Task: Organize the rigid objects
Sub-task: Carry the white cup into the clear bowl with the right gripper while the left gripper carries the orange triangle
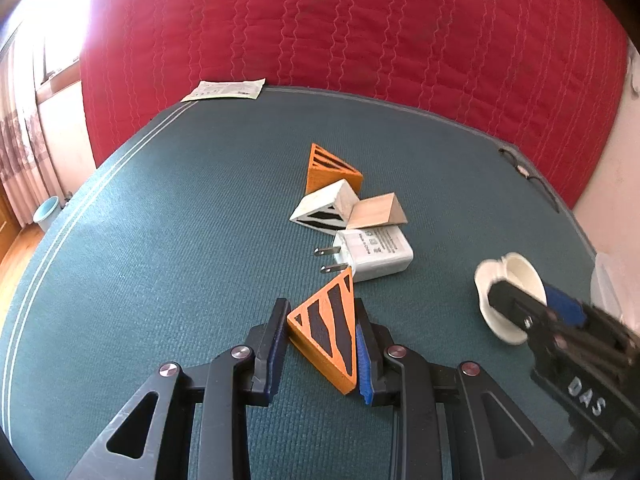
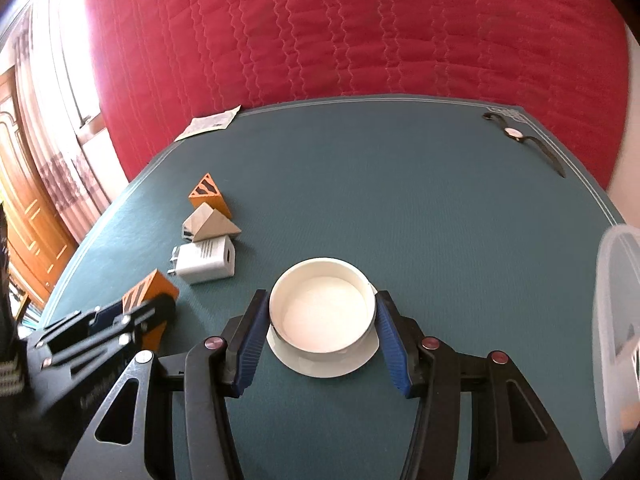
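Note:
My left gripper (image 1: pixel 320 340) is shut on an orange wedge block with black stripes (image 1: pixel 328 332), low over the green table mat (image 1: pixel 180 220). The same block (image 2: pixel 150 288) shows at the left of the right wrist view, partly hidden by the left gripper (image 2: pixel 132 312). A white round dish on a wider base (image 2: pixel 324 312) sits between my right gripper's (image 2: pixel 322 298) blue pads, which press on its rim from both sides. In the left wrist view that dish (image 1: pixel 516 276) looks blurred, with the right gripper (image 1: pixel 520 304) on it.
A second orange wedge (image 1: pixel 332 168), a white striped wedge (image 1: pixel 324 210), a plain wooden wedge (image 1: pixel 378 210) and a white plug charger (image 1: pixel 376 254) cluster mid-table. A paper slip (image 1: pixel 224 90) lies at the far edge, a wristwatch (image 2: pixel 516 134) at the far right corner. A clear plastic container (image 2: pixel 616 320) stands right; a red quilt (image 2: pixel 360 32) behind.

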The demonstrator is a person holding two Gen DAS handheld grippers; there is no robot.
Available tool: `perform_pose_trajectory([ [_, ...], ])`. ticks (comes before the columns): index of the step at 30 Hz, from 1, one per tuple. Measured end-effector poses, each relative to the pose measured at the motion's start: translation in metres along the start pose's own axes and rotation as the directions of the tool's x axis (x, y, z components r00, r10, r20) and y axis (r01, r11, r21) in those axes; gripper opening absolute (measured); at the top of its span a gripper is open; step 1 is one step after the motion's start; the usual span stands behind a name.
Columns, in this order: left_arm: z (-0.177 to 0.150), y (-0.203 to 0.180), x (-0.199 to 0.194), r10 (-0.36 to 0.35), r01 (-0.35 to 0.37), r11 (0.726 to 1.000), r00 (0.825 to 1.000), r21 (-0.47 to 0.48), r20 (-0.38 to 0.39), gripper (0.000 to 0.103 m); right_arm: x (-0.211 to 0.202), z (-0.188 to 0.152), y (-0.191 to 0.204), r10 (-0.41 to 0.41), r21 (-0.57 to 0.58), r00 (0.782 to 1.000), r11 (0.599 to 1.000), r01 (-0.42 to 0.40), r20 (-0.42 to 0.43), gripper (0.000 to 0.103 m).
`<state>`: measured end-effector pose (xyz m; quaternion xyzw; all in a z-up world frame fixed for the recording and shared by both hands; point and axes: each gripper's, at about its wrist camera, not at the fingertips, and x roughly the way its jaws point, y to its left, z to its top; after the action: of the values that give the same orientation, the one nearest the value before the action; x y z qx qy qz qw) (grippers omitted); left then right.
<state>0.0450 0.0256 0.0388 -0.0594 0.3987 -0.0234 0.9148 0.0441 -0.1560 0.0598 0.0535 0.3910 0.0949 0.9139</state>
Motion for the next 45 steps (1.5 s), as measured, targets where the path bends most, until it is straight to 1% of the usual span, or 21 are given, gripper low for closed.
perform_pose_trajectory([
  [7,-0.001,-0.004,-0.008,-0.065,0.065,0.998,0.997,-0.004,0.034,0.031,-0.018,-0.012,-0.007,-0.006,0.012,1.0,1.0,0.006,0.013,0.054],
  [11,0.0,-0.003,-0.008,-0.096,0.097,0.995,0.995,-0.019,0.035,0.031,-0.024,-0.016,-0.009,-0.007,0.015,1.0,1.0,0.006,0.017,0.054],
  [18,-0.001,-0.006,-0.011,-0.145,0.146,0.989,0.989,-0.017,0.043,0.031,-0.041,-0.019,-0.014,-0.011,0.026,0.999,1.0,0.01,0.045,0.053],
  [23,-0.002,-0.008,-0.014,-0.157,0.158,0.987,0.986,-0.009,0.052,0.031,-0.056,-0.021,-0.022,-0.023,0.047,0.998,0.999,0.02,0.063,0.054],
  [33,-0.004,-0.017,-0.018,-0.16,0.159,0.987,0.985,0.022,0.063,0.031,-0.077,-0.031,-0.04,-0.056,0.084,0.996,0.995,0.049,0.076,0.053],
  [39,-0.005,-0.023,-0.022,-0.157,0.155,0.987,0.985,0.036,0.068,0.031,-0.1,-0.033,-0.053,-0.095,0.095,0.988,0.992,0.084,0.12,0.054],
  [45,-0.009,-0.038,-0.03,-0.176,0.173,0.983,0.983,0.057,0.06,0.031,-0.121,-0.036,-0.079,-0.16,0.134,0.975,0.981,0.14,0.153,0.054],
])
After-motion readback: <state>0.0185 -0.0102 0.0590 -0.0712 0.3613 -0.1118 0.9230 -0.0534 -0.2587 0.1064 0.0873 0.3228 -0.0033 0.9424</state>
